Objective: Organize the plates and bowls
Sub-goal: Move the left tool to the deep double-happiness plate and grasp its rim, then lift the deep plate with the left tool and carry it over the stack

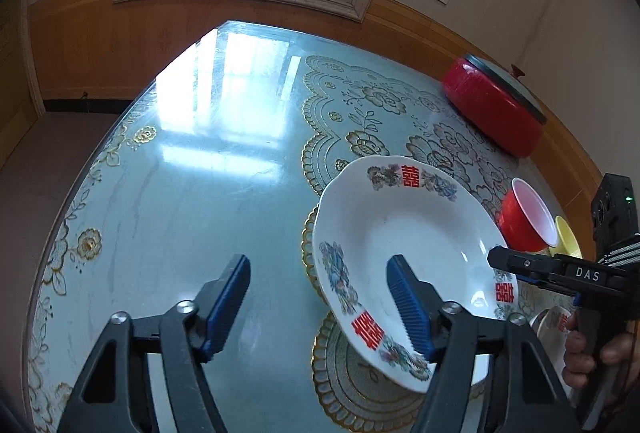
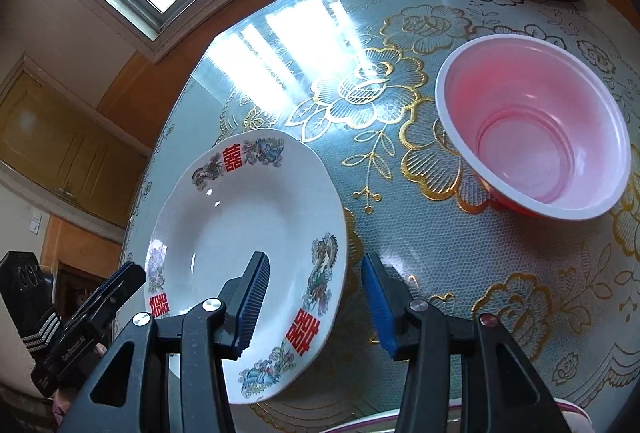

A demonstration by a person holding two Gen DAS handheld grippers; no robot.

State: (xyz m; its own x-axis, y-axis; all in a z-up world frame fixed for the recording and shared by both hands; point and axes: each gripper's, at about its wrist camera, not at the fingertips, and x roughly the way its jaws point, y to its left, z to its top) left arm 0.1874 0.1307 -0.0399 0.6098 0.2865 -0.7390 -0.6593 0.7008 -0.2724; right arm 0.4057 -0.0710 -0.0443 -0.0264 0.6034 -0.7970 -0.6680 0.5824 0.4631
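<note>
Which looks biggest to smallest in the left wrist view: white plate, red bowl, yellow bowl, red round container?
1. white plate, though it sits nearest the camera
2. red round container, farther off, so its true size is unsure
3. red bowl
4. yellow bowl, mostly hidden, so unsure

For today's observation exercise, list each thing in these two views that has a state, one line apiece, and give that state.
White plate: empty, upright on the table, straddled at opposite edges by both grippers.
Red bowl: empty, upright, apart from the plate.
Yellow bowl: behind the red bowl, mostly hidden.
Red lidded pot: lid on.
Left gripper: open.
Right gripper: open.
</note>
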